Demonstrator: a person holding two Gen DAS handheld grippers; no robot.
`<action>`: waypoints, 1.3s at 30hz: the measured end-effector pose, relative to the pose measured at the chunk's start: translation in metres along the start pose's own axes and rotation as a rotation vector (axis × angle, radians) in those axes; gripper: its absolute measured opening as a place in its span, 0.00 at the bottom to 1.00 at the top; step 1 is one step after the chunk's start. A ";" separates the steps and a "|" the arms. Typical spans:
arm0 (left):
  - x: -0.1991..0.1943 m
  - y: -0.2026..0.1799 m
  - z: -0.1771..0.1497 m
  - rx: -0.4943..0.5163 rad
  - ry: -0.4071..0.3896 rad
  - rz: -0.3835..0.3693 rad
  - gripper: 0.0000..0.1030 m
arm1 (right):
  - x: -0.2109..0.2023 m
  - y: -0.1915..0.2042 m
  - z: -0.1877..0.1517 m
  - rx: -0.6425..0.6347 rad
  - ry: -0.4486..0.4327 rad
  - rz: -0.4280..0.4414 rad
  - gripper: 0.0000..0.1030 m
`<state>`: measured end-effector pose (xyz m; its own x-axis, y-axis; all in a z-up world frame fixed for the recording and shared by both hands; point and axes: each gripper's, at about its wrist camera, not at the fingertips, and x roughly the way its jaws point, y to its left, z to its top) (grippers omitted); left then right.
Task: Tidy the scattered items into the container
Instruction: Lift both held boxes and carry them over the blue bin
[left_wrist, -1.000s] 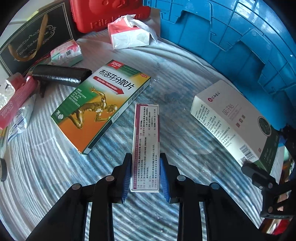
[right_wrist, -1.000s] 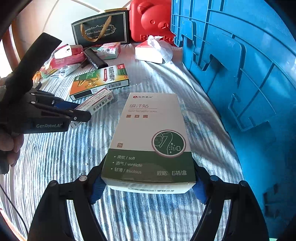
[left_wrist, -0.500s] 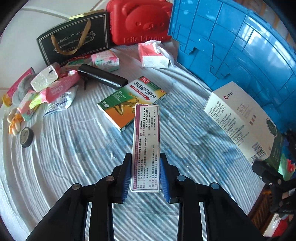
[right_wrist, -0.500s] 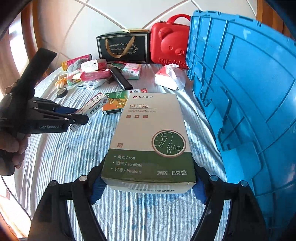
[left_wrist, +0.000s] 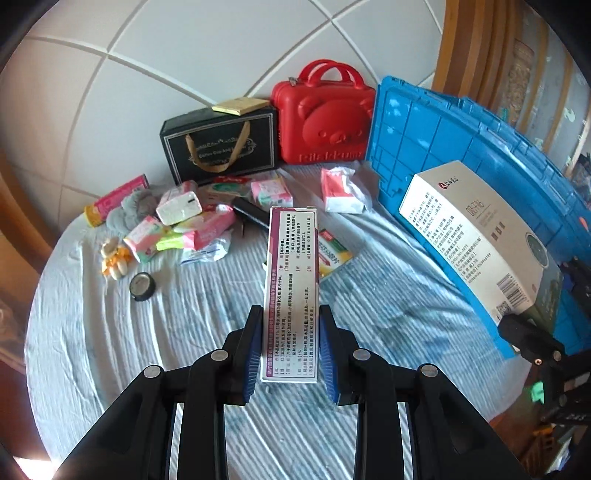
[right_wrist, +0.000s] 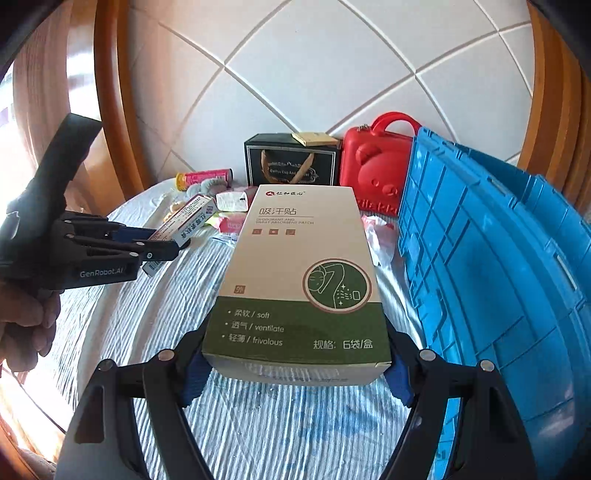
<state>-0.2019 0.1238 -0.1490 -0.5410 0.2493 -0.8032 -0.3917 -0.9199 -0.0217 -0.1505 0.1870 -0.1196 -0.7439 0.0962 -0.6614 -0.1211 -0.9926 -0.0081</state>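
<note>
Left tool (left_wrist: 290, 347): clamped on narrow white-and-maroon cardboard carton (left_wrist: 291, 280).
Right tool (right_wrist: 295, 369): clamped on large beige-and-green cardboard box (right_wrist: 301, 280).
Blue plastic crate (right_wrist: 480, 280): interior hidden, contents unknown.
Remaining: many items scattered on striped cloth table (left_wrist: 147, 332).

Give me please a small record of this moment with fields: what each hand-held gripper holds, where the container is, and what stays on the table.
left hand-held gripper: shut on narrow medicine box, lifted above the striped cloth
right hand-held gripper: shut on sweat patch box, lifted
container: blue crate, at the right side
left on table: orange-green medicine box, tissue pack, black tape roll, pink packets
behind: black gift bag, red bear case
</note>
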 end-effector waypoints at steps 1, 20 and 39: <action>-0.010 0.000 0.004 -0.004 -0.014 0.008 0.27 | -0.006 -0.003 0.004 0.001 -0.016 0.004 0.73; -0.101 -0.051 0.059 -0.014 -0.159 0.099 0.27 | -0.091 -0.054 0.055 -0.007 -0.173 0.068 0.74; -0.092 -0.165 0.129 0.108 -0.224 0.002 0.27 | -0.143 -0.157 0.050 0.045 -0.244 -0.041 0.74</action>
<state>-0.1837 0.2916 0.0051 -0.6887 0.3199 -0.6507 -0.4614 -0.8856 0.0530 -0.0575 0.3331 0.0138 -0.8735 0.1569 -0.4609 -0.1796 -0.9837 0.0055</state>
